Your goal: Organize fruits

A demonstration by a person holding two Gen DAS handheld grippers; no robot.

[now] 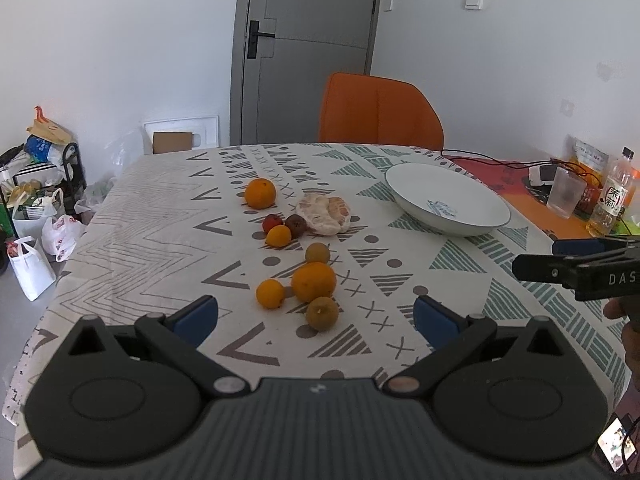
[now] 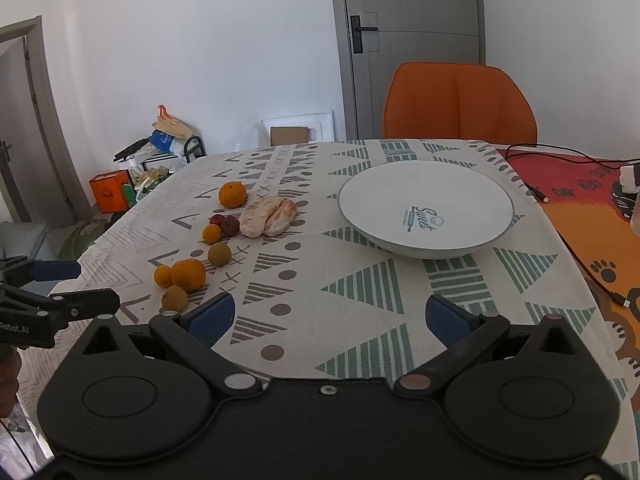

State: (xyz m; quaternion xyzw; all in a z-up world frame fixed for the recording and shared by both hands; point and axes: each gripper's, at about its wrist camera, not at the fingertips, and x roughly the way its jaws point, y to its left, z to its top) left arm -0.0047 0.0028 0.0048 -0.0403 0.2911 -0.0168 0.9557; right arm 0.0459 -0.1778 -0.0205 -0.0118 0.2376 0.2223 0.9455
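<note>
Several fruits lie in a loose line on the patterned tablecloth: a far orange (image 1: pixel 260 193) (image 2: pixel 231 194), a peeled pomelo piece (image 1: pixel 329 214) (image 2: pixel 269 216), small red fruits (image 1: pixel 272 223), a large orange (image 1: pixel 313 282) (image 2: pixel 188 275), small oranges and brownish fruits (image 1: pixel 322 313). An empty white bowl (image 1: pixel 448 198) (image 2: pixel 425 208) stands to their right. My left gripper (image 1: pixel 316 320) is open and empty, just before the nearest fruits. My right gripper (image 2: pixel 327 318) is open and empty, short of the bowl. Each gripper shows at the edge of the other view.
An orange chair (image 1: pixel 380 110) stands behind the table. At the table's right are a cable (image 2: pixel 568 236), a plastic cup (image 1: pixel 565 197) and a bottle (image 1: pixel 611 196). Bags and boxes (image 1: pixel 36 208) crowd the floor at the left.
</note>
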